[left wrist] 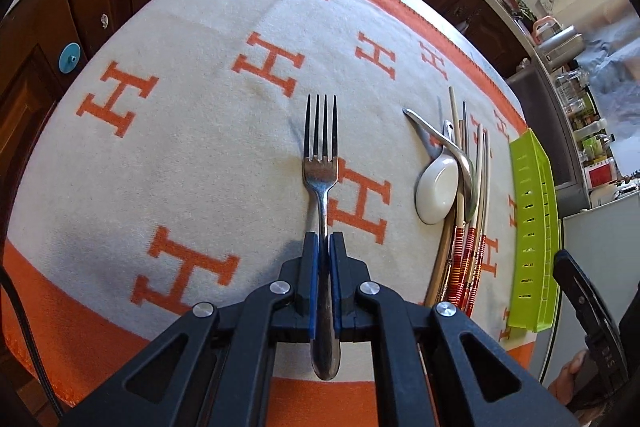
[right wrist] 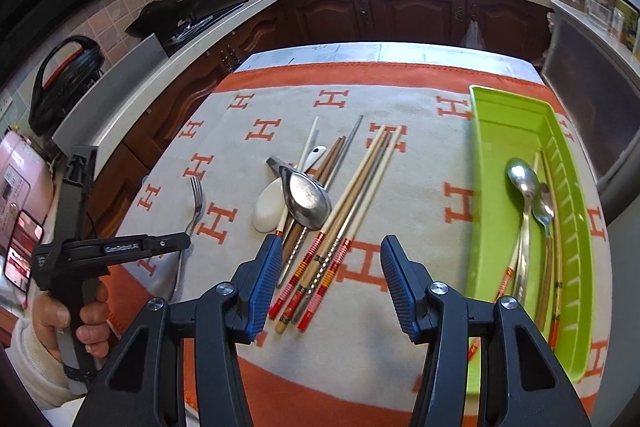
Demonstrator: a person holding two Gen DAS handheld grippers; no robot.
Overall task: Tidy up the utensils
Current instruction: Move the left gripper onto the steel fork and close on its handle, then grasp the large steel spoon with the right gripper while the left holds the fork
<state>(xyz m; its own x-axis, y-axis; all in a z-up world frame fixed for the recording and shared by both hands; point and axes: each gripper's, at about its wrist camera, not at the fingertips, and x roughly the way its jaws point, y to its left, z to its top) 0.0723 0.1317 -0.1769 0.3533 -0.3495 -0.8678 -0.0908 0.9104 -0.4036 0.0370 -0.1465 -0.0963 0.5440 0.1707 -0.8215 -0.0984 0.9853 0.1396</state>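
left gripper [left wrist: 324, 239]: the blue-padded jaws are closed on the handle of a silver metal fork [left wrist: 320, 163], which points away with its tines toward the far side of the cloth; whether the fork lies on the cloth or is lifted off it cannot be told. from the right wrist view the same gripper [right wrist: 182, 241] sits to the left of the utensil pile.

right gripper [right wrist: 330, 275]: jaws spread wide, holding nothing, poised over the near ends of the loose chopsticks [right wrist: 344, 227].

landmark: the lime green plastic tray [right wrist: 500, 131], on the right part of the cream and orange h-patterned cloth [right wrist: 400, 347]. inside it lie two silver metal spoons [right wrist: 524, 183] and several chopsticks, along its right wall.

left of the tray, apart from it: a pile of mixed chopsticks, with a steel soup spoon [right wrist: 308, 199] resting on a white ceramic spoon [right wrist: 268, 211]. the fork lies farther left of the pile.
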